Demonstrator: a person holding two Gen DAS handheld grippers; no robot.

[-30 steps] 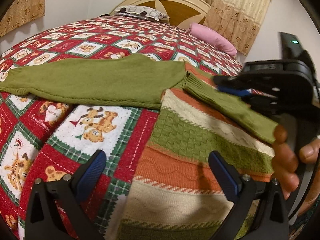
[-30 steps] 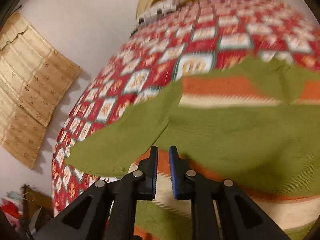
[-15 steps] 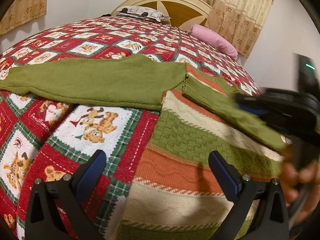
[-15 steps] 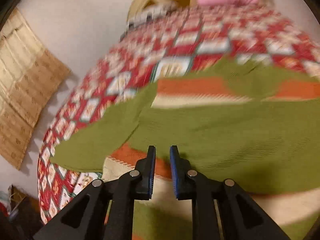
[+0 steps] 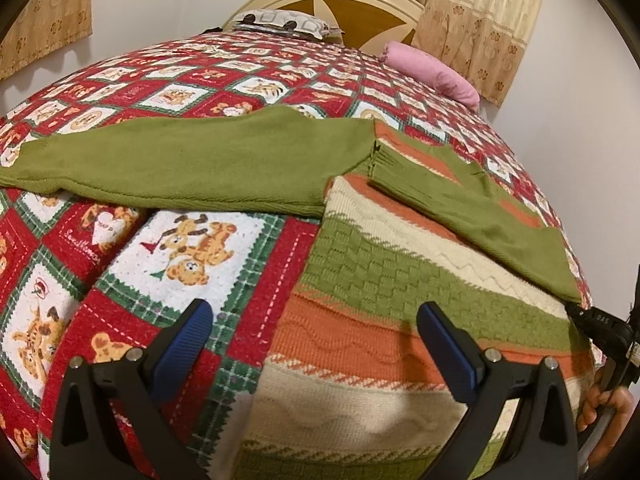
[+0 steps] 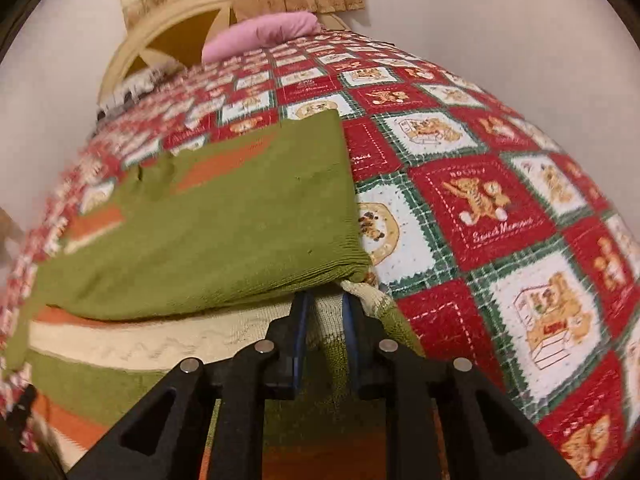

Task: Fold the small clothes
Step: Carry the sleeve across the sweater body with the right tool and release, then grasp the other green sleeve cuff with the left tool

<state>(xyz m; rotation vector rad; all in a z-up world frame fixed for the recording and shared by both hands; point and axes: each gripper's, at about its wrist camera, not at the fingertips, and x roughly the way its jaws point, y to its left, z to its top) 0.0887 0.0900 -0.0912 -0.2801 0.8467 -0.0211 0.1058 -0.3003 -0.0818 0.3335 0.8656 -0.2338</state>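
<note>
A striped knit sweater (image 5: 384,304) in green, orange and cream lies on the bed. Its left green sleeve (image 5: 192,160) stretches out to the left. Its right green sleeve (image 5: 472,216) lies folded across the body. My left gripper (image 5: 316,340) is open and empty, hovering over the sweater's lower left part. My right gripper (image 6: 323,320) is shut on the sweater's side edge (image 6: 360,292), just under the folded green sleeve (image 6: 224,224). It also shows at the right edge of the left wrist view (image 5: 600,324).
A red and green patchwork quilt (image 5: 120,264) with bear prints covers the bed. A pink pillow (image 5: 432,72) and a patterned pillow (image 5: 288,24) lie by the headboard. Curtains hang behind. The quilt lies bare to the sweater's right (image 6: 500,208).
My right gripper has carried the right sleeve across the body, laid it down and moved to the sweater's right side, where it grips the edge. The left gripper stays still.
</note>
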